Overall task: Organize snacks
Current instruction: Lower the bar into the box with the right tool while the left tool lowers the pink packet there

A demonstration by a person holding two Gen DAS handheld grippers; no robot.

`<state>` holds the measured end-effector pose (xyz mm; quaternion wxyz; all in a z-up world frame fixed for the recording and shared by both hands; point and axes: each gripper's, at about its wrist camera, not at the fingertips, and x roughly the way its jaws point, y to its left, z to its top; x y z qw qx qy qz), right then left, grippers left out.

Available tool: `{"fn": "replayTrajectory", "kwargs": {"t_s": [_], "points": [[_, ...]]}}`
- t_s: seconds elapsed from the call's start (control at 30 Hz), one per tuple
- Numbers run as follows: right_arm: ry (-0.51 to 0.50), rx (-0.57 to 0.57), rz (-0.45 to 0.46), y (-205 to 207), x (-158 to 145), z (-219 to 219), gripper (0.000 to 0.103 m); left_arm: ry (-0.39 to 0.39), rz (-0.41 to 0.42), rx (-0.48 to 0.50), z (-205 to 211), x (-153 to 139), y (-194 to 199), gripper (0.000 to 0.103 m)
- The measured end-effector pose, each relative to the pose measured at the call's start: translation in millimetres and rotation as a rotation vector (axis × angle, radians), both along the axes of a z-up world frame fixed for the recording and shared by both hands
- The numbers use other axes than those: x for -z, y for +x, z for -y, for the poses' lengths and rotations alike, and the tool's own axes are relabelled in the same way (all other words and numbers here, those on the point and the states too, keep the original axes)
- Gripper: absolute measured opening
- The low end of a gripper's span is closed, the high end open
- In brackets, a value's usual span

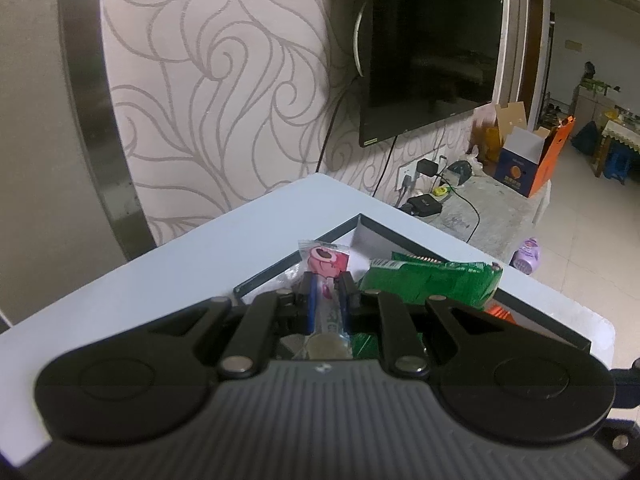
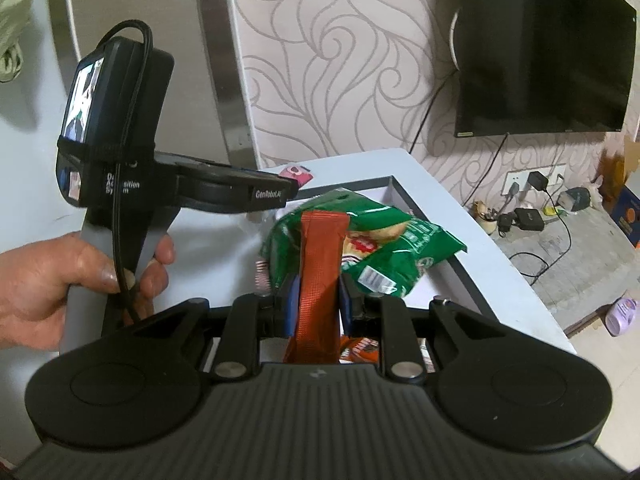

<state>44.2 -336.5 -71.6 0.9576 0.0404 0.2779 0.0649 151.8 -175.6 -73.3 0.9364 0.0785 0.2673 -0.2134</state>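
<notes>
Two handheld grippers are seen over a white counter (image 1: 168,264), each clamped on a snack. The left gripper (image 1: 326,288) is closed tight on a slim pink-and-white candy packet (image 1: 326,264), which is held just above the near corner of a shallow black-rimmed tray (image 1: 280,266). The right gripper (image 2: 318,296) is closed on a narrow orange-red sachet (image 2: 320,264), which is held upright over the same tray (image 2: 400,184). A green chip bag (image 2: 360,244) is already lying in the tray, and orange packets are glimpsed beneath the gripper bodies. The sorting is judged to be partly done: some snacks are in the tray, while the two held packets are yet to be set down. Whether more snacks are waiting elsewhere cannot be told.

The left gripper's handle is gripped by a person's hand (image 2: 80,280), shown in the right wrist view. Behind the counter, a wall papered with swirling lines is seen, and a dark television (image 1: 432,48) is mounted on it. Chargers and cables are scattered on a low grey ledge (image 1: 492,208) beyond, with an open cardboard box (image 1: 524,160) at its far end.
</notes>
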Motion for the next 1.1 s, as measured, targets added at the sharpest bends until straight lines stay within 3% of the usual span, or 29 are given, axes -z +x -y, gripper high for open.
{"fn": "replayTrajectory", "kwargs": {"t_s": [1.1], "points": [[-0.016, 0.064, -0.079, 26.5, 18.9, 29.8, 0.024, 0.007, -0.042, 0.049, 34.2, 22.2, 49.5, 0.016]]}}
